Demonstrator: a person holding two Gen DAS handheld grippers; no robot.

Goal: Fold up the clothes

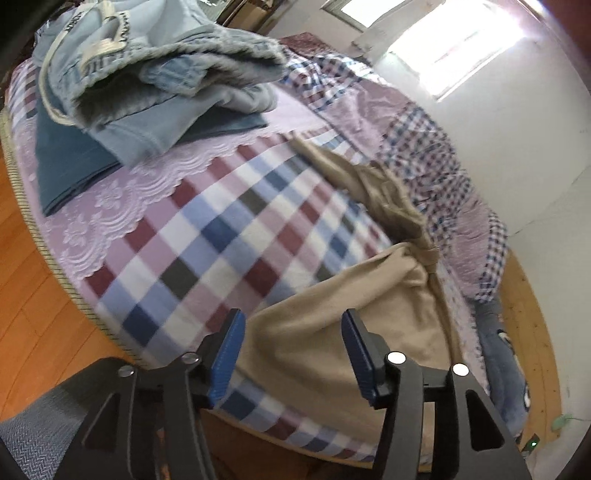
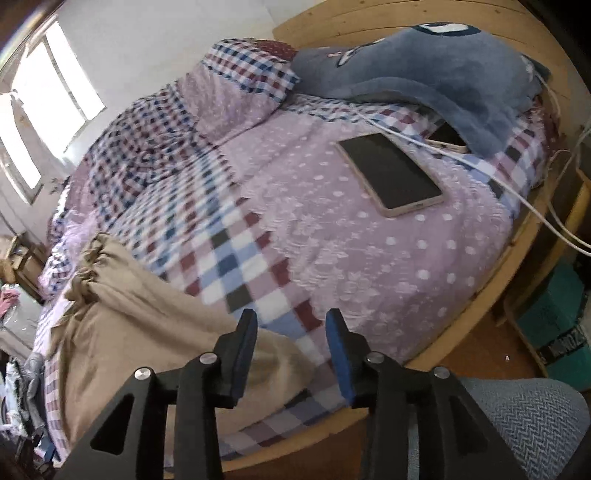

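A tan garment with a gathered waistband point(image 1: 332, 314) point(image 2: 140, 325) lies crumpled on the checked bedspread near the bed's front edge. My left gripper point(image 1: 293, 325) hovers open just above its near end, with cloth showing between the blue pads and nothing pinched. My right gripper point(image 2: 291, 325) is open over the garment's right corner and the checked cover, with nothing held. In the left wrist view a heap of light denim clothes point(image 1: 155, 74) rests on a folded dark blue piece point(image 1: 70, 162) at the far left of the bed.
A tablet point(image 2: 391, 173) and a phone point(image 2: 447, 138) with white cables point(image 2: 517, 192) lie on the lilac cover. A blue plush pillow point(image 2: 436, 66) sits against the wooden headboard point(image 2: 369, 22). A grey sleeve point(image 2: 535, 417) shows low right. Wooden floor point(image 1: 33, 280) lies beside the bed, and a teal box point(image 2: 557, 325) stands at the right.
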